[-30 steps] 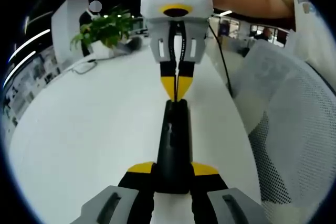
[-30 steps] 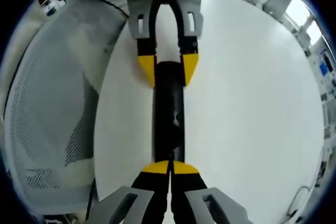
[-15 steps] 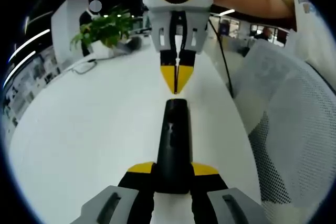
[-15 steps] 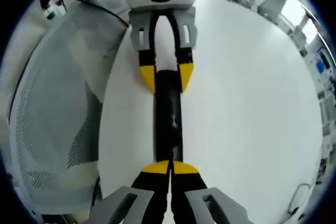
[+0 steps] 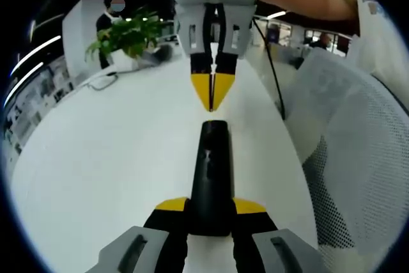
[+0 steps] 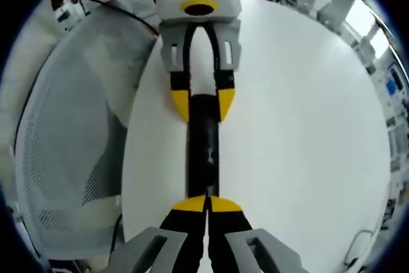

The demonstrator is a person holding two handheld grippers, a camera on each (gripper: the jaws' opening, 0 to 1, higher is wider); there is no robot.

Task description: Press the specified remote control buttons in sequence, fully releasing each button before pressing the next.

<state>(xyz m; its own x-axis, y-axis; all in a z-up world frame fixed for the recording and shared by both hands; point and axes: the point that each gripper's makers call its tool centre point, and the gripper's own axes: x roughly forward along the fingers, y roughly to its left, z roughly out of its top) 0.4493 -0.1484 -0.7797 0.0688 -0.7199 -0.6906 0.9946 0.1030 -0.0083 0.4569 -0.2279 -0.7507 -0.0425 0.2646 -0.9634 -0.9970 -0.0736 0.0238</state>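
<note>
I hold the remote control (image 5: 211, 177) by its near end in my left gripper (image 5: 211, 212), the yellow-tipped jaws clamped on its two long edges so it juts straight out over the white surface (image 5: 115, 158). My right gripper (image 5: 211, 91) hangs just beyond the remote's far end, jaws pinched together into a single yellow point, apart from the black casing and not pressing anything. In the right gripper view the same remote (image 6: 203, 145) runs between that closed tip (image 6: 206, 204) and my left gripper (image 6: 203, 103) at its far end.

I judge the remote to be light, rigid plastic with smooth, slightly slick sides, so the hold belongs on the long edges near one end, clear of the button face. It should not bend under a press, but it could pivot or slide in a loose grip if I push far from the clamp. I cannot make out the individual buttons on the dark face. A mesh chair back (image 5: 358, 158) stands beside the surface, and a potted plant (image 5: 128, 36) sits well beyond the remote.
</note>
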